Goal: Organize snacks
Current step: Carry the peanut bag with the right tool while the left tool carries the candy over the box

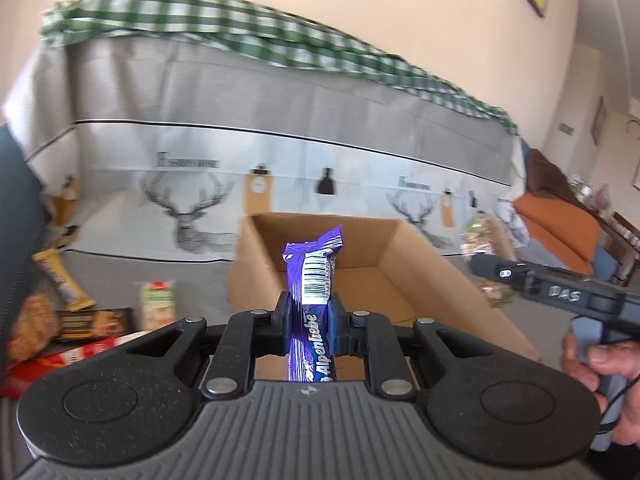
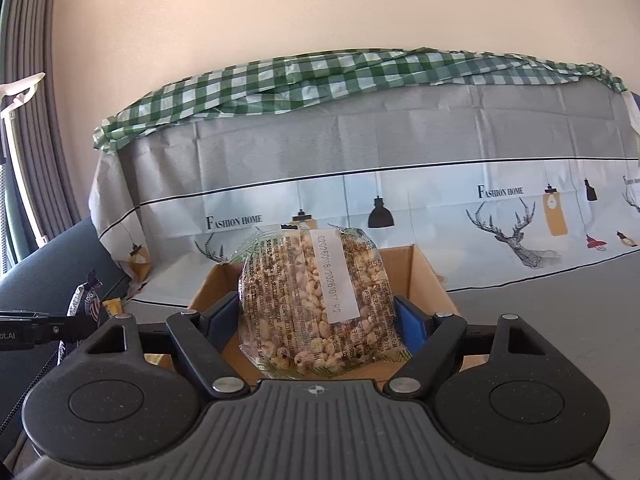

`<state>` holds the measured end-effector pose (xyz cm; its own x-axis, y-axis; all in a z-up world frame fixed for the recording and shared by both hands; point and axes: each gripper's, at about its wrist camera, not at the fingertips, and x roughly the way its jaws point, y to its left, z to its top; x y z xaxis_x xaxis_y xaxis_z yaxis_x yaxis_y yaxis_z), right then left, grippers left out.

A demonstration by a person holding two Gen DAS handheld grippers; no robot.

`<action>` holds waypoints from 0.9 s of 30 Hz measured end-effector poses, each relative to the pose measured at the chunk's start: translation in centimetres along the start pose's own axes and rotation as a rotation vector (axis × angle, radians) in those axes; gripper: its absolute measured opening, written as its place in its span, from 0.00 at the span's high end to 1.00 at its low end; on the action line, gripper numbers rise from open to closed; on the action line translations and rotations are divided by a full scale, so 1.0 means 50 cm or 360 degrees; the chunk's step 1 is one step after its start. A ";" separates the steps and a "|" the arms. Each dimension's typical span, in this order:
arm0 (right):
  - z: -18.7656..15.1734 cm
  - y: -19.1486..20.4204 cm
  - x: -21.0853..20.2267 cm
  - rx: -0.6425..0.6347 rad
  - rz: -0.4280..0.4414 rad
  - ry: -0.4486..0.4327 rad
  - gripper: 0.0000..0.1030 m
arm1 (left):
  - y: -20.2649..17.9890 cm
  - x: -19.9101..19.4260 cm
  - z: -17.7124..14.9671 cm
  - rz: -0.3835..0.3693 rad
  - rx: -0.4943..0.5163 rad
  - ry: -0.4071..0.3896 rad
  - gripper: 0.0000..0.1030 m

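My left gripper is shut on a purple Alpenliebe candy bar, held upright in front of an open cardboard box. My right gripper is shut on a clear packet of puffed grain snack, held above the same cardboard box. The right gripper also shows in the left wrist view at the right, with the snack packet beyond the box's right wall. The left gripper and its purple bar show at the left edge of the right wrist view.
Several snack packs lie left of the box: a green-white packet, a dark bar, a yellow bar, a red pack. A deer-print cloth covers the sofa back behind. An orange seat stands far right.
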<state>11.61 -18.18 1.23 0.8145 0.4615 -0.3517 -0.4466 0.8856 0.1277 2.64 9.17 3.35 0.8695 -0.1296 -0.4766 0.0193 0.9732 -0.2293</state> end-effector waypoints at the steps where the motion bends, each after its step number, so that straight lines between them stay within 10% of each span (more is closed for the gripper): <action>1: 0.000 -0.004 0.000 0.0002 -0.0009 0.0001 0.21 | -0.012 0.005 0.003 -0.0023 -0.0001 -0.0008 0.82; 27: -0.013 -0.034 0.015 -0.0019 -0.0167 0.0079 0.21 | -0.150 0.130 -0.033 -0.0144 0.0085 0.0049 0.82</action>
<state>12.73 -19.37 0.12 0.8376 0.3630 -0.4083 -0.3646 0.9280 0.0769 7.33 0.71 0.58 0.8474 -0.2226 -0.4820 0.1244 0.9658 -0.2274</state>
